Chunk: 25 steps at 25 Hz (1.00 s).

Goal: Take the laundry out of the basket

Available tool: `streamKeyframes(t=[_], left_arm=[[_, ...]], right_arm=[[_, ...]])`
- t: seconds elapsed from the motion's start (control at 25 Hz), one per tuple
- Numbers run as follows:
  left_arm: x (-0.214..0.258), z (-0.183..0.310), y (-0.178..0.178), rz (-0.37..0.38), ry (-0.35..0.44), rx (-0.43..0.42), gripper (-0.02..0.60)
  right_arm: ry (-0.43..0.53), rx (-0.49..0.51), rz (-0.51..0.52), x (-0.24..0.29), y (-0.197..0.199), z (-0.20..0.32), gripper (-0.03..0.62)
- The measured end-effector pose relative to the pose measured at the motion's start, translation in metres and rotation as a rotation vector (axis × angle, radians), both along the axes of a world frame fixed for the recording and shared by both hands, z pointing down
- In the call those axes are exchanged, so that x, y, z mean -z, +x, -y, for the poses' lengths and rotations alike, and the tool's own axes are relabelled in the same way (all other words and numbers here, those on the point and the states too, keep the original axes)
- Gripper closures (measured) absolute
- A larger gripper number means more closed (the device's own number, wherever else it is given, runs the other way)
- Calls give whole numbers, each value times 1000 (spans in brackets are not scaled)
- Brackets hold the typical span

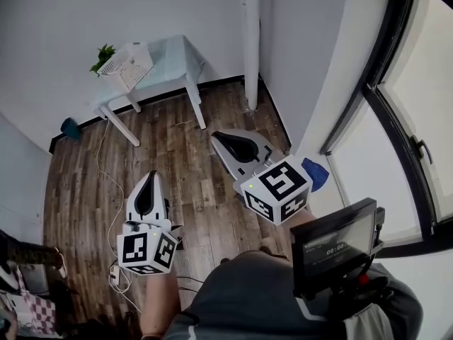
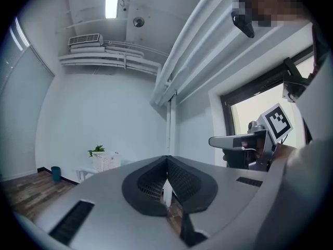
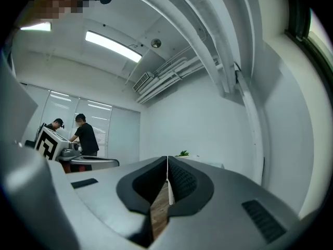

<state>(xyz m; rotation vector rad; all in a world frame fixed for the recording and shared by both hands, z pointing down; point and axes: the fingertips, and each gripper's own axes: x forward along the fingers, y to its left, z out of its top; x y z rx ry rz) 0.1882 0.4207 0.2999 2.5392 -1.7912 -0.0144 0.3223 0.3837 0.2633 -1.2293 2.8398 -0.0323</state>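
A white perforated laundry basket (image 1: 129,65) stands on a small white table (image 1: 173,57) by the far wall, across the wooden floor. I cannot see any laundry in it. The basket (image 2: 106,160) also shows far off in the left gripper view, left of the jaws. My left gripper (image 1: 151,176) is held level over the floor, well short of the table, jaws shut with nothing between them (image 2: 167,161). My right gripper (image 1: 216,137) is further forward and to the right, also shut and empty (image 3: 167,161).
A green plant (image 1: 104,54) stands behind the basket. A white pipe (image 1: 251,41) runs up the wall corner to the right of the table. A teal bin (image 1: 69,127) sits by the left wall, cables (image 1: 115,271) lie on the floor. Two people (image 3: 86,135) stand far off.
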Motion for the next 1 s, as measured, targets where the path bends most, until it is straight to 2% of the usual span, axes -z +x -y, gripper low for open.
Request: streamKeyframes(t=[0.4,0.72,1.0], left_arm=[[-6,-9,-14,-7,-9,10,578],[-10,-20,-64,-29,4,11,578],[-16,-24,-94,-41,11,13,578]], right_arm=[[-11,23,-5,-3,-17,-6,576],[-7,32,-31,-10,-68,-16,576],[-4,28,-33,-12,-92,-16,576]])
